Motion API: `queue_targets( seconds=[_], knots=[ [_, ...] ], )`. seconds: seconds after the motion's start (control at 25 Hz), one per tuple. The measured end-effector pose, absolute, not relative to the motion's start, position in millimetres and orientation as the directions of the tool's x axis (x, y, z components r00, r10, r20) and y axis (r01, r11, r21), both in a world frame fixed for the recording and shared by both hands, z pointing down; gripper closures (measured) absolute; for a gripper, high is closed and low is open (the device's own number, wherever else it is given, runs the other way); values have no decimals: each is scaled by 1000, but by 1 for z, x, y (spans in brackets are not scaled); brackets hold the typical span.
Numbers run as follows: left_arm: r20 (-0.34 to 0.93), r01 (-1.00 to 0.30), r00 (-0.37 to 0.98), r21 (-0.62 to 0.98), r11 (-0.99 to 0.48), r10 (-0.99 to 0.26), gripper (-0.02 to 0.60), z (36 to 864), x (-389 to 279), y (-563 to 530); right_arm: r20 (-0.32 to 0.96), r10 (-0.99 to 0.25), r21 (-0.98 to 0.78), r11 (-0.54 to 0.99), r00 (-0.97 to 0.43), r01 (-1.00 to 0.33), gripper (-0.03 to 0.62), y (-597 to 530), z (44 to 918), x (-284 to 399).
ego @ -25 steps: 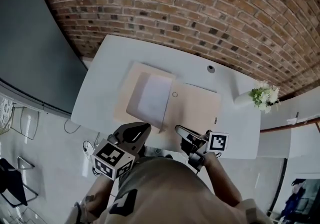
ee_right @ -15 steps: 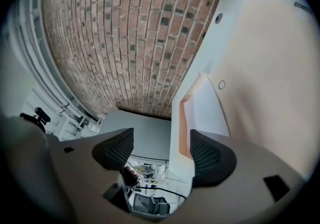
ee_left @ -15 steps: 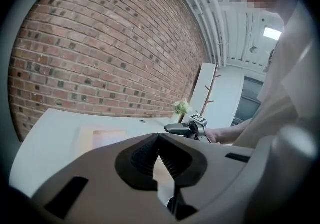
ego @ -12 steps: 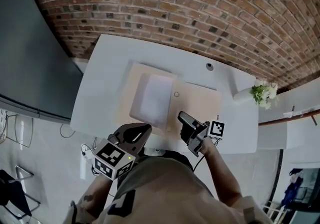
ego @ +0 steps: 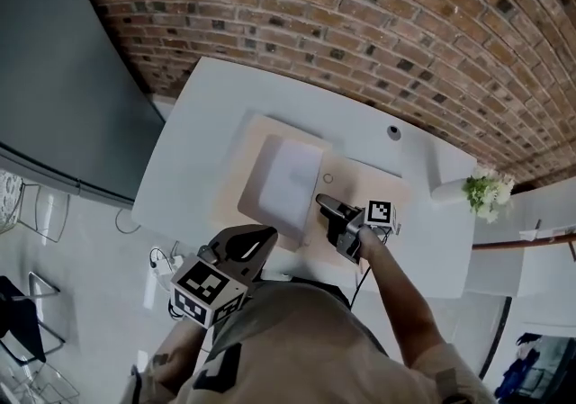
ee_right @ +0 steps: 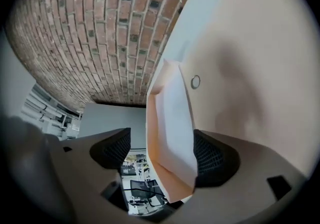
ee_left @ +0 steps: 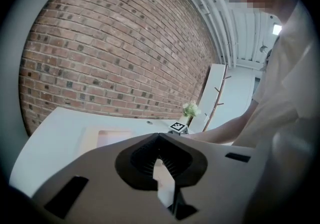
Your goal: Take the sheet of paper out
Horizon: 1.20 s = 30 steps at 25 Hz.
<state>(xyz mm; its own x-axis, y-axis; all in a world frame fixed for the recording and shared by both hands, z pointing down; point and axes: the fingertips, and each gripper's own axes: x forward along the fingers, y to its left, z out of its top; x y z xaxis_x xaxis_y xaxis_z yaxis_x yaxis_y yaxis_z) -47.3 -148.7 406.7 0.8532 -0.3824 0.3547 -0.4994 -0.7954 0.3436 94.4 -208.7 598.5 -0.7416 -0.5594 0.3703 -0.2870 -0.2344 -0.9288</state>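
Note:
A beige folder (ego: 364, 191) lies open on the white table (ego: 193, 141). A white sheet of paper (ego: 290, 179) rests on its left half. My right gripper (ego: 322, 204) is low over the folder's middle, at the sheet's right edge. In the right gripper view the right gripper (ee_right: 162, 148) stands open; its jaws have just been opening. The sheet (ee_right: 175, 113) and the beige leaf under it lie between them, and neither pad presses on them. My left gripper (ego: 259, 235) hovers at the table's front edge, left of the right one. Its jaws (ee_left: 159, 138) meet at the tips with nothing in them.
A small round hole (ego: 393, 132) sits in the tabletop behind the folder. A white vase of flowers (ego: 486, 191) stands at the table's right end. A brick wall runs behind the table. A round fastener (ego: 328, 179) is on the folder beside the sheet.
The right gripper has moved forward and down from the folder's front edge to the sheet's right edge, and its jaws have opened. The left gripper has stayed put.

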Motion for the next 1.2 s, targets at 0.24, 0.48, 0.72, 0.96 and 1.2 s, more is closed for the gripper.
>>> queue_targets(
  seconds=[0.24, 0.48, 0.72, 0.96, 1.2],
  knots=[
    [373, -564, 816, 345, -750, -442, 568, 410, -48, -153, 410, -472, -910, -265, -780, -318, 218, -218, 621, 87],
    [390, -596, 792, 333, -730, -469, 568, 411, -53, -158, 391, -426, -915, -273, -816, -296, 220, -227, 625, 73],
    [399, -609, 781, 323, -724, -479, 568, 410, -58, -159, 381, -406, -919, -267, -830, -291, 220, -236, 625, 60],
    [406, -619, 773, 321, -716, -487, 568, 412, -66, -157, 337, -432, -937, -237, -837, -255, 220, -245, 620, 54],
    [406, -626, 769, 323, -710, -493, 568, 413, -71, -157, 316, -456, -946, -216, -832, -241, 220, -253, 622, 47]
  ],
)
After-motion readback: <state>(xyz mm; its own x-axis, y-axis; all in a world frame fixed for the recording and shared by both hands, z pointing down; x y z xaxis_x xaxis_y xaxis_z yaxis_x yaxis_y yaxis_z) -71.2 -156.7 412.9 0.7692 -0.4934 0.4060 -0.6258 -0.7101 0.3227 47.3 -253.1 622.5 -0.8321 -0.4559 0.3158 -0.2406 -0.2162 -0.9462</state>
